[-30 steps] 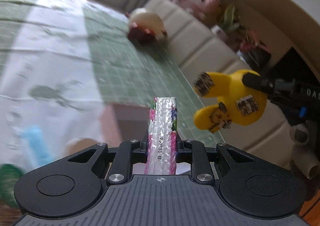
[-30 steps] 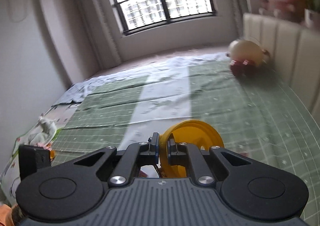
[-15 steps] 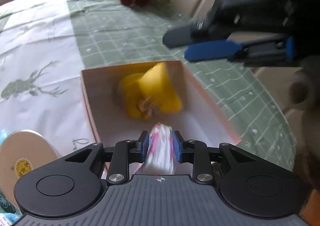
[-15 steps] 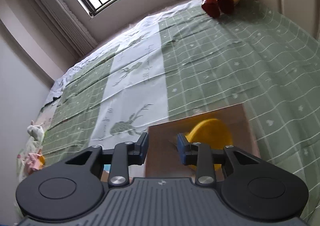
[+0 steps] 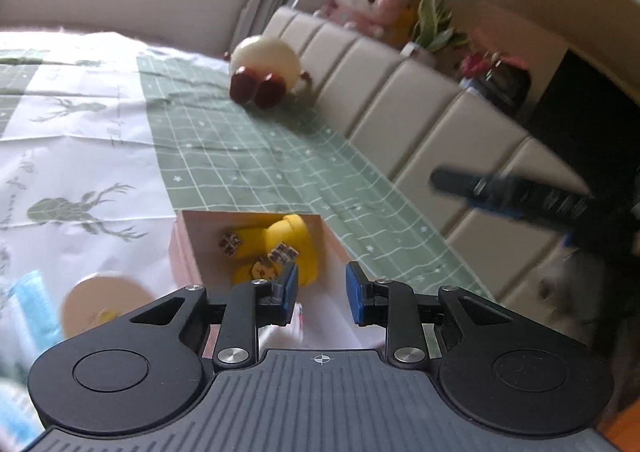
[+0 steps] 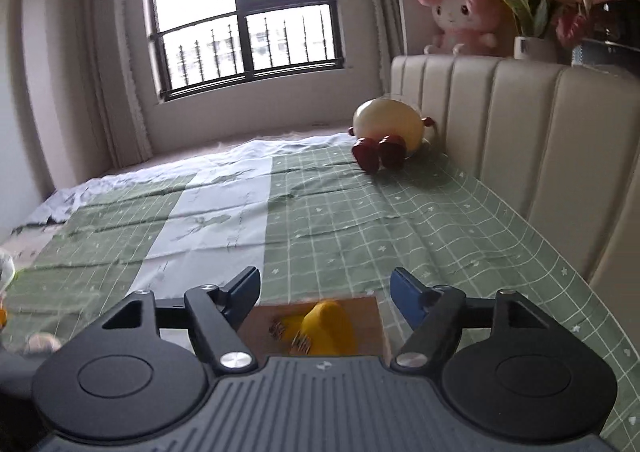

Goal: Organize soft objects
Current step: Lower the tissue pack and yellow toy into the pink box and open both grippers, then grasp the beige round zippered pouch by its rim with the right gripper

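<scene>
A yellow plush toy [image 5: 280, 248] [image 6: 328, 328] lies inside the pink cardboard box [image 5: 192, 248] [image 6: 372, 306] on the green checked bedspread. My left gripper [image 5: 322, 292] hangs over the box's near side, open, with nothing between its blue pads. A scrap of white and pink wrapping [image 5: 298, 314] shows just beneath them. My right gripper [image 6: 326, 284] is above the box, its jaws opening wide with nothing between them. In the left wrist view its blurred fingers [image 5: 480, 188] reach in from the right.
A cream round plush with red feet [image 5: 264, 68] [image 6: 388, 128] sits by the padded headboard [image 6: 520, 132]. A pink plush [image 6: 464, 20] and potted plants stand on the ledge above. A round tan lid [image 5: 104, 304] and a blue packet [image 5: 28, 312] lie left of the box.
The right gripper let go of the yellow plush, which dropped into the box, and its jaws spread wide. The pink and white packet slipped out of the left gripper.
</scene>
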A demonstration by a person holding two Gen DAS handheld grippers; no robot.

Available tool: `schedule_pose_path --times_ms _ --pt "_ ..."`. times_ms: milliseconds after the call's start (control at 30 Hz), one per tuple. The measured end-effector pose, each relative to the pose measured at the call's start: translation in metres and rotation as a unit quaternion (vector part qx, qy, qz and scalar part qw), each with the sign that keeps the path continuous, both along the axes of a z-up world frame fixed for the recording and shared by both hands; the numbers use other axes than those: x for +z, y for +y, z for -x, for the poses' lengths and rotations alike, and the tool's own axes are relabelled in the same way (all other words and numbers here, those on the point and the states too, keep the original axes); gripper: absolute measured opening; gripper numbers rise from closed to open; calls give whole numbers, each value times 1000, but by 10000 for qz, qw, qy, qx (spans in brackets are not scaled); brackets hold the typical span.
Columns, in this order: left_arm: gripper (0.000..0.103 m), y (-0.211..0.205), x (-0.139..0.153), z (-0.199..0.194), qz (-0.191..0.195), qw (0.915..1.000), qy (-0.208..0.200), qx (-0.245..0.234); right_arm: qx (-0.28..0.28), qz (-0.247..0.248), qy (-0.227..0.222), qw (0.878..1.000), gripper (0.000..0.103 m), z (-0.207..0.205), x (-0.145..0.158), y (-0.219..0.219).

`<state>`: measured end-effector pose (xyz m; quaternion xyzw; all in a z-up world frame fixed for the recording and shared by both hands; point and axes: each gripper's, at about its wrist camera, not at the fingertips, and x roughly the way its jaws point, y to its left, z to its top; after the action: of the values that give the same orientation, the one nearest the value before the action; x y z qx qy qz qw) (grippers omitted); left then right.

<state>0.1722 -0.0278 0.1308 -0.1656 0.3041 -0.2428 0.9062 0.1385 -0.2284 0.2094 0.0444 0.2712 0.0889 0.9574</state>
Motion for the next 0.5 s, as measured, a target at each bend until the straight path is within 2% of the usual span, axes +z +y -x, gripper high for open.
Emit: schedule_pose_path --times_ms 167,300,433,500 --pt "29 60 17 51 77 9993 -233 281 258 -187 16 9995 74 47 -38 11" --pt "29 135 22 80 43 9947 -292 981 349 -50 -50 9994 74 83 -73 30" --pt "29 221 14 105 44 9822 -150 1874 588 -273 293 9975 74 94 -93 58" --pt "29 261 5 115 -33 9716 -101 2365 868 -286 440 9948 74 91 -92 80"
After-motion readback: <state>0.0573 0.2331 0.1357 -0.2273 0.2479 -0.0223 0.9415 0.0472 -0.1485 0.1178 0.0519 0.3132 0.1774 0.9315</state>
